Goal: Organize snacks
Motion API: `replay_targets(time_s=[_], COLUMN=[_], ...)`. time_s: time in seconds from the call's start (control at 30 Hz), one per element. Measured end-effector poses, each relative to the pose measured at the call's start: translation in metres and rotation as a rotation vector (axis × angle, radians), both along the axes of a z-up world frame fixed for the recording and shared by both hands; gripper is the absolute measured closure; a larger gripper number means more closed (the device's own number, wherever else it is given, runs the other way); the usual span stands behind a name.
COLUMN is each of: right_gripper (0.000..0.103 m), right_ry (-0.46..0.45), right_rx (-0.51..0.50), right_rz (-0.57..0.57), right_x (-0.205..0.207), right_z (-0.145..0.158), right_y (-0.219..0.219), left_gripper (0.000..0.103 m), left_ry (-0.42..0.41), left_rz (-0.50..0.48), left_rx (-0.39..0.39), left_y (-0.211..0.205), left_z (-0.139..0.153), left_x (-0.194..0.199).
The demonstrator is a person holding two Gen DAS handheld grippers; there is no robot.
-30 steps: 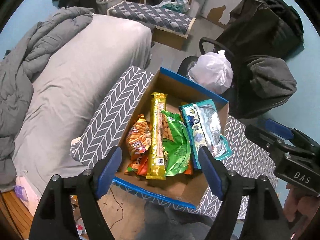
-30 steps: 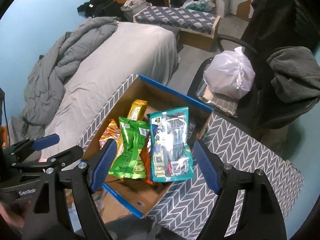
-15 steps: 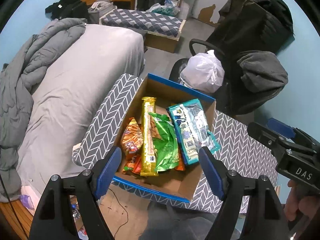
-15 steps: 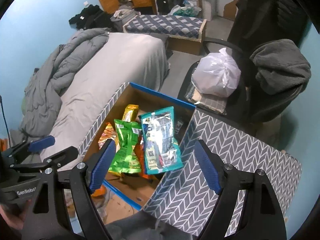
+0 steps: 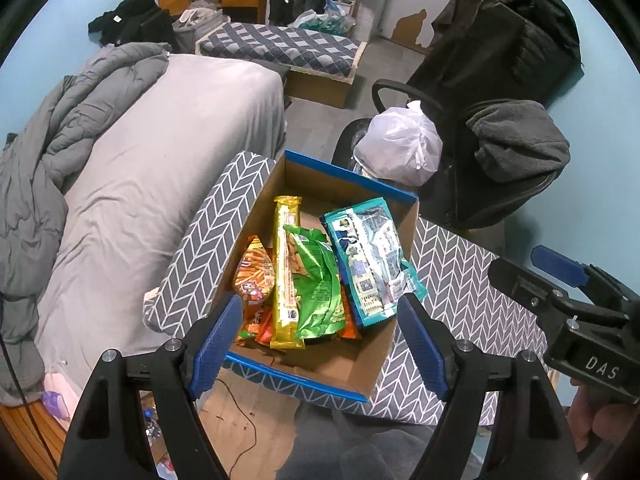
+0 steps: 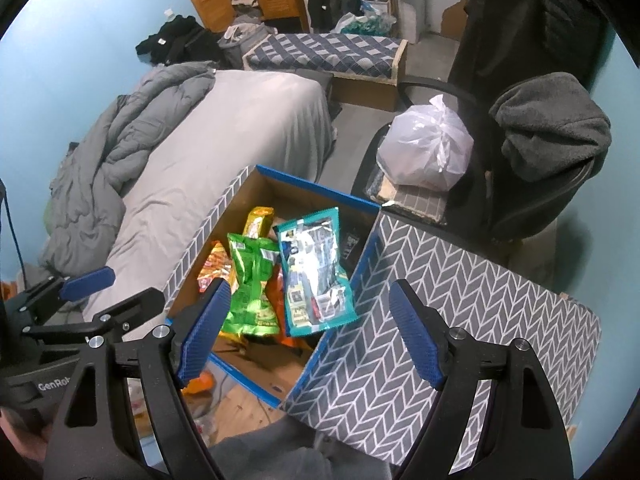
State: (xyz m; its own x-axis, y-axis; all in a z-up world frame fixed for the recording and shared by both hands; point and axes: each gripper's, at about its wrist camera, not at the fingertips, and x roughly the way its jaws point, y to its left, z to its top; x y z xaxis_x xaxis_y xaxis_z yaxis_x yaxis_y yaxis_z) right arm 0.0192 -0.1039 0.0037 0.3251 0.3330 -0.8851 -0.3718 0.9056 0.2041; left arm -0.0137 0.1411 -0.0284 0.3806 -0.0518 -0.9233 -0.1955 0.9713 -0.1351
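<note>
Looking first through the left wrist camera, the left gripper (image 5: pixel 320 344) hangs open and empty above the near edge of the cardboard box (image 5: pixel 348 196), which sits between two grey patterned cushions (image 5: pixel 216 240). Inside the box the snacks lie side by side: an orange bag (image 5: pixel 254 272) at the left, a long yellow packet (image 5: pixel 286 264), a green bag (image 5: pixel 316 280) and a teal packet (image 5: pixel 370 260) leaning on the right wall. The right gripper (image 5: pixel 560 280) shows at the right edge, also with nothing between its fingers. Compared with a second ago, the box looks smaller and more of the room is visible, so this gripper has pulled up and away. In the right wrist camera, the right gripper (image 6: pixel 308 328) is wide open and holds nothing, and the same box (image 6: pixel 316 188) is below it with the green bag (image 6: pixel 252 284) and the teal packet (image 6: pixel 316 272) on top. Here too the view is higher than before, while the snacks have not moved. The left gripper (image 6: pixel 96 296) is seen at the left side, apart from the box. I judge that the packets are already placed and both hands are retreating, so the task seems almost finished or finished. Some small things lie on the floor (image 6: pixel 240 404) under the box, too blurred to name.
</note>
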Motion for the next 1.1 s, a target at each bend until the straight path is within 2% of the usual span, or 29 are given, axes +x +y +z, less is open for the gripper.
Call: replay_targets(time_s=[0.8,1.1], right_gripper=[0.022,0.022], right_ry=[0.014,0.021], right_rx=[0.002,0.003], right_rz=[0.001,0.0], right_x=[-0.003,-0.003], right_z=[-0.002,-0.003], right_y=[-0.007,-0.009], left_gripper=[0.022,0.022], left_ry=[0.016,0.057], left_rz=[0.023,0.038], left_rx=[0.023,0.04], left_y=[-0.01,-0.015], left_z=[0.002,-0.003], left_x=[-0.001,-0.001])
